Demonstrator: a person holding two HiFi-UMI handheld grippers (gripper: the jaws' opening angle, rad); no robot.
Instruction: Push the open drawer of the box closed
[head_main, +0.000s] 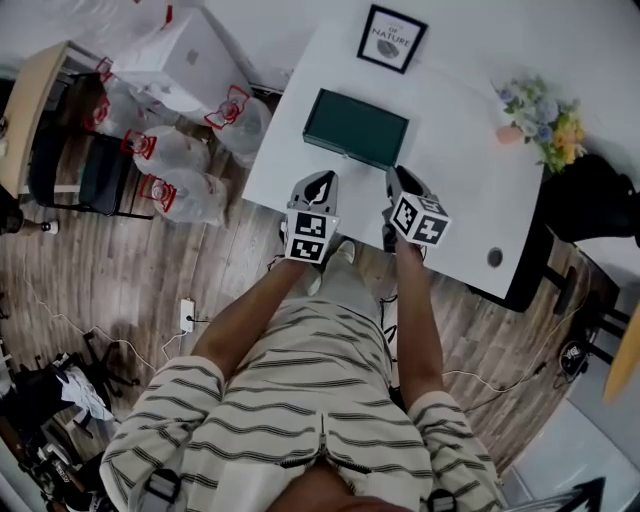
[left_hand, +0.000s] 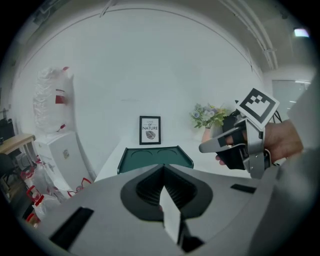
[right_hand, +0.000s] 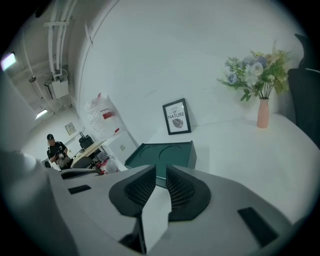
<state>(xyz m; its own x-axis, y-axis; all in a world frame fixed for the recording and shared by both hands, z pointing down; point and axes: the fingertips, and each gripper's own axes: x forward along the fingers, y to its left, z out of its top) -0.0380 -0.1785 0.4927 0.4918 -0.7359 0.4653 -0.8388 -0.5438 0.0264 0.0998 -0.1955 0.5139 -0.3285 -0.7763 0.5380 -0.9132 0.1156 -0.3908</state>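
Observation:
A dark green box (head_main: 355, 128) lies flat on the white table (head_main: 470, 170), its top showing two round recesses (left_hand: 154, 157) (right_hand: 162, 154). Its drawer front faces me, and in the gripper views the gripper bodies hide it. Both grippers hover over the table's near edge, just short of the box. My left gripper (head_main: 318, 182) (left_hand: 163, 169) has its pads pressed together with nothing between them. My right gripper (head_main: 396, 180) (right_hand: 160, 169) is beside it, its pads a narrow gap apart and holding nothing. The right gripper's tip (left_hand: 209, 146) also appears in the left gripper view.
A framed print (head_main: 391, 38) leans at the table's back. A pink vase of flowers (head_main: 538, 120) stands at the back right. White bags (head_main: 180, 150) and a chair (head_main: 80, 170) crowd the floor on the left; a black chair (head_main: 590, 200) is on the right.

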